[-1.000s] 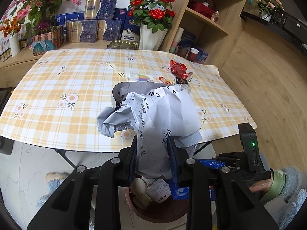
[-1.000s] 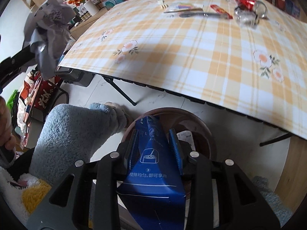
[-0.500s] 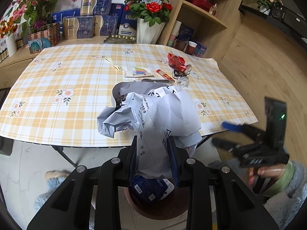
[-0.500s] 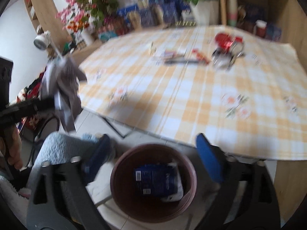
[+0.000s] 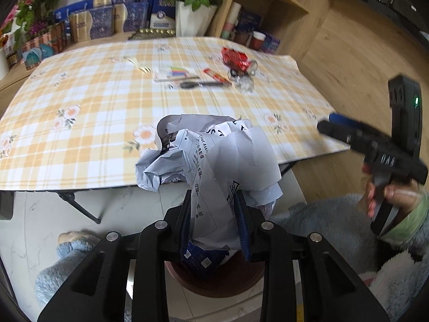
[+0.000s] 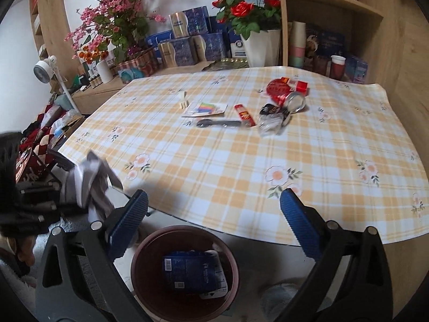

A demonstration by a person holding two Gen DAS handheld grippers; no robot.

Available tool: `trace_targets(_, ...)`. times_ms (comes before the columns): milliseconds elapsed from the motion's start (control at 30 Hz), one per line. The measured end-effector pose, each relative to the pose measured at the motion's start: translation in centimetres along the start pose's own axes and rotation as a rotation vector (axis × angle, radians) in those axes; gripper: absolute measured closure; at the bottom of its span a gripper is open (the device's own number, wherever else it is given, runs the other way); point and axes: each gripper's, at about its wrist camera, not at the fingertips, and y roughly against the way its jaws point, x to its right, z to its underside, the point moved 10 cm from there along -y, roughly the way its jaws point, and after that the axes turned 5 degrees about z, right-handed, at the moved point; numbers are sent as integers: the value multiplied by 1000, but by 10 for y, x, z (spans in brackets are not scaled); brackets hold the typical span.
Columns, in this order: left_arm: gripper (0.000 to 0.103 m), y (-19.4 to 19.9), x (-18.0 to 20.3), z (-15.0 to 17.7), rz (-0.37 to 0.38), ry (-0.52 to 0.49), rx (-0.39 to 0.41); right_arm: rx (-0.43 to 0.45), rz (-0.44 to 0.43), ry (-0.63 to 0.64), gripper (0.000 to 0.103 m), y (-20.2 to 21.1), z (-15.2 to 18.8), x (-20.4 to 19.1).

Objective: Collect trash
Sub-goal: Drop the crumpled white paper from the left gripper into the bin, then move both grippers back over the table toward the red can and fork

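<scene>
Left gripper [image 5: 214,214] clenches crumpled paper [image 5: 214,155] above the brown bin [image 6: 185,271]; right gripper [image 6: 214,220] has just sprung open, jaws empty, blue packet [image 6: 193,271] inside.

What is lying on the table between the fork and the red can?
In the right wrist view, between the fork and red can lie a colourful packet, a red stick wrapper and a black pen.

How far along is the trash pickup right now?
Done: a blue packet lies in the brown bin; the right gripper, jaws just opened, is empty. In hand: the left gripper holds crumpled paper above the bin. Left: red wrappers, clear plastic and other bits on the table.
</scene>
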Motion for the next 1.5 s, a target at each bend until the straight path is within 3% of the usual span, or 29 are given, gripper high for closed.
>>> trace_targets(233,68,-25,18,16,39,-52,-79,3,7,-22,6,2,1,10)
trace_targets(267,64,-27,21,18,47,-56,-88,2,9,-23,6,2,2,10)
trace_targets(333,48,-31,26,22,68,-62,-105,0,8,-27,6,1,2,11)
trace_targets(367,34,-31,28,23,73,-63,-104,-2,8,-28,6,1,3,12)
trace_targets(400,28,-31,28,22,67,-63,-94,-4,10,-28,6,1,4,12)
trace_targets(600,11,-21,11,7,-18,-19,-18,-33,18,-35,6,-4,10,14)
trace_targets(700,9,-10,-10,-5,-100,28,47,-55,31,-35,6,-7,14,16)
trace_targets(967,8,24,-54,-31,-205,124,207,-91,87,-39,6,-15,19,24)
trace_targets(1200,8,38,-76,-37,-237,165,252,-82,110,-7,6,-16,17,27)
trace_targets(1300,8,38,-82,-36,-242,177,254,-96,157,1,6,-21,18,32)
trace_targets(1500,8,34,-92,-36,-241,194,244,-111,130,14,6,-30,18,29)
